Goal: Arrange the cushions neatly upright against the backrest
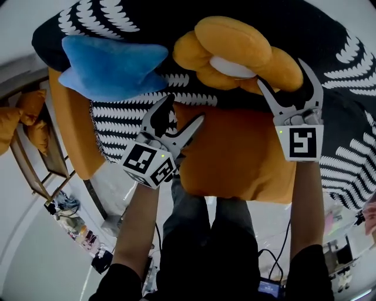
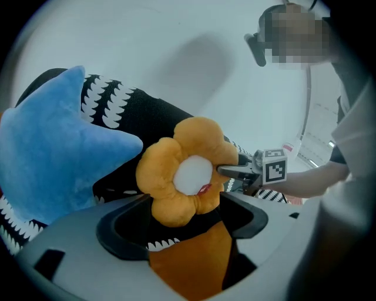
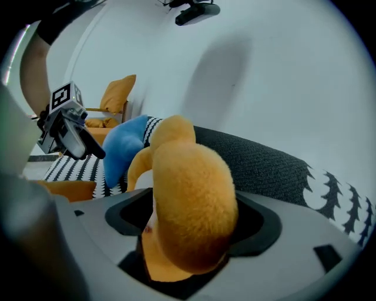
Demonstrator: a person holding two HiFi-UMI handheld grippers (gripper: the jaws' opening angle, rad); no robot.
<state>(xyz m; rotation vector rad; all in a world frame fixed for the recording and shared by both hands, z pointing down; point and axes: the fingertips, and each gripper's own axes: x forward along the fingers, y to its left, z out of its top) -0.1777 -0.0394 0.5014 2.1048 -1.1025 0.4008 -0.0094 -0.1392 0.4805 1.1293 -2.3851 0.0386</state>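
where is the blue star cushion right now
In the head view the blue star cushion sits upper left against the patterned backrest, just left of the orange flower cushion.

The sofa [image 1: 158, 17] is looked down on steeply from overhead in the head view, with the left gripper [image 1: 187, 107] and right gripper [image 1: 281, 72] set at mid-frame. In the left gripper view the flower cushion [image 2: 185, 170] is faced front-on, near, at centre frame. In the right gripper view it is seen edge-on, far closer. It and the blue cushion [image 2: 53, 159] are shared by all three views.
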